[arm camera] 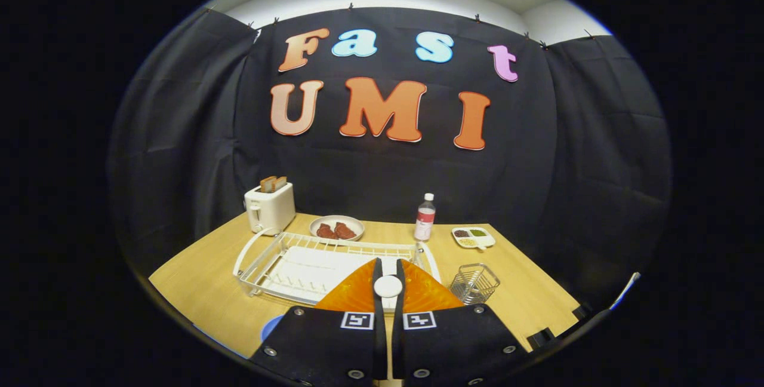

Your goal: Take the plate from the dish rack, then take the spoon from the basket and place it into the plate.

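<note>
Gripper (pixel 388 266) fingers stand nearly together, with only a narrow slot between them. In that slot sits a small white round piece, which I take to be the spoon (pixel 388 286) seen end-on, both fingers pressing on it. The view is too foreshortened to be sure which end of it this is. Its long axis seems to run along the fingers, pointing away toward the dish rack (pixel 268 261).

The coming move turns on where the plate (pixel 270 327) lies. A blue curved edge peeks out low on the left, beside and beneath the gripper's body, closer in than the rack. If that is the plate, the spoon must travel back and to the left and then down, not forward.

The rack just beyond the fingertips is white coated wire with an arched handle, a pale drip tray under it, and no plate in its slots. The basket (pixel 474 282) is a small square cage of thin bright wire, just right of the fingers, and looks empty. The table (pixel 203 291) is smooth pale wood. At the far edge are a white toaster (pixel 270 208) with bread in it, a shallow bowl (pixel 358 227) with reddish pieces, a clear bottle (pixel 425 217), and a small divided dish (pixel 473 236).
</note>
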Demonstrator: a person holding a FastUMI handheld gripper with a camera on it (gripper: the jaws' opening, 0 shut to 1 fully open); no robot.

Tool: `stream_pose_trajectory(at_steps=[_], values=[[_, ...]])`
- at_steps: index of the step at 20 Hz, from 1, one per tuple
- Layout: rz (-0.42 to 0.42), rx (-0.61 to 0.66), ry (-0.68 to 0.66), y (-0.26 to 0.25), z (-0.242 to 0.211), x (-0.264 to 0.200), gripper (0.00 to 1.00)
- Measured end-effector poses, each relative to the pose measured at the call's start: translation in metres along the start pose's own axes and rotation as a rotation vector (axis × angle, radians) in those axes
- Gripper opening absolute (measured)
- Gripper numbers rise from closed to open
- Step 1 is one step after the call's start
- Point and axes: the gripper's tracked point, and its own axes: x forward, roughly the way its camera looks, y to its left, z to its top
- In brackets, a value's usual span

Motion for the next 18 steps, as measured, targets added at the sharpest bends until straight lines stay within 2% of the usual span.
stream_pose_trajectory(at_steps=[7, 13, 18], values=[[0.117, -0.021, 0.094, 0.078, -0.046, -0.017, 0.03], [0.145, 0.000, 0.178, 0.100, -0.098, 0.002, 0.04], [0.167, 0.006, 0.181, 0.109, -0.116, 0.022, 0.03]])
